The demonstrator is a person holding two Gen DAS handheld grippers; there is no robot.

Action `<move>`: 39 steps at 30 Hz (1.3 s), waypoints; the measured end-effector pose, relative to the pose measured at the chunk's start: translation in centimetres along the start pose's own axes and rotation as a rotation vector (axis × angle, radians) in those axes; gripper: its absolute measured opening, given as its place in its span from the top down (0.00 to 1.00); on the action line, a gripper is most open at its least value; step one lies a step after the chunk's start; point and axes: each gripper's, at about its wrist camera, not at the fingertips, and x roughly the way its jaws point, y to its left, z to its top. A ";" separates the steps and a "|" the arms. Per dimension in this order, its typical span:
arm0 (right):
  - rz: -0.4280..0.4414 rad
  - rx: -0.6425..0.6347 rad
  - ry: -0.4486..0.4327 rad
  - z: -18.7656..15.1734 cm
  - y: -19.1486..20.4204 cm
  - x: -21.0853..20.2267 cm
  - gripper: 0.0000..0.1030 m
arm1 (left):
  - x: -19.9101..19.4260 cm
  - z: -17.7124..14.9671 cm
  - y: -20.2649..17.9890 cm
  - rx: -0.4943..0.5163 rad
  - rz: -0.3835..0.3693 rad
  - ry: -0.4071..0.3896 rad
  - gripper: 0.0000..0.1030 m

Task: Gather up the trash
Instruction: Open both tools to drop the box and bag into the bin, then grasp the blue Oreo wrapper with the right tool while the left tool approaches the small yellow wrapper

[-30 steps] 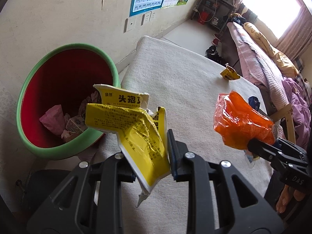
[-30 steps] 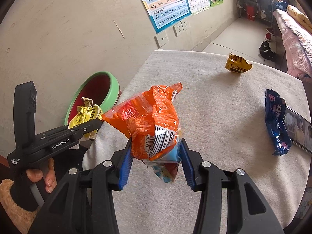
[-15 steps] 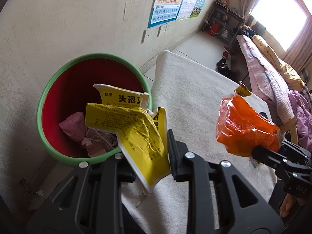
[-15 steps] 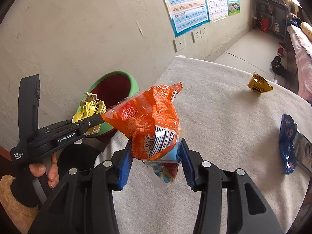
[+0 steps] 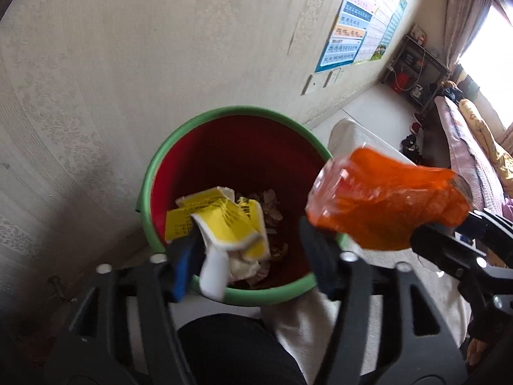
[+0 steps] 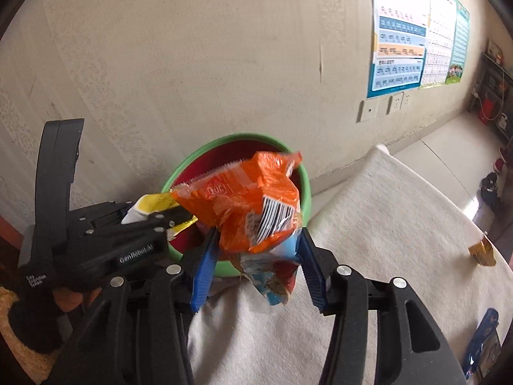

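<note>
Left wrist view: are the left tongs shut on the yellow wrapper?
No, the left tongs stand open, and the yellow wrapper hangs over the bin.

orange wrapper (image 6: 243, 211), yellow wrapper (image 5: 231, 224), green-rimmed red bin (image 5: 224, 160)

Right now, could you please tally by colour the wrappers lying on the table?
Gold wrapper: 1
Blue wrapper: 1
Total: 2
</note>
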 end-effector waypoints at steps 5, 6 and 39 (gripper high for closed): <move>-0.025 0.024 -0.039 -0.9 -1.2 -1.3 0.31 | 0.1 -0.3 0.6 -0.019 0.002 0.009 0.34; -0.046 0.043 -0.038 -1.7 -2.2 -1.8 0.31 | 0.2 -0.4 0.6 -0.015 0.001 0.013 0.33; -0.293 0.510 0.013 -23.2 -20.3 -9.1 0.83 | 8.2 -1.3 -32.4 0.451 -0.334 0.153 0.26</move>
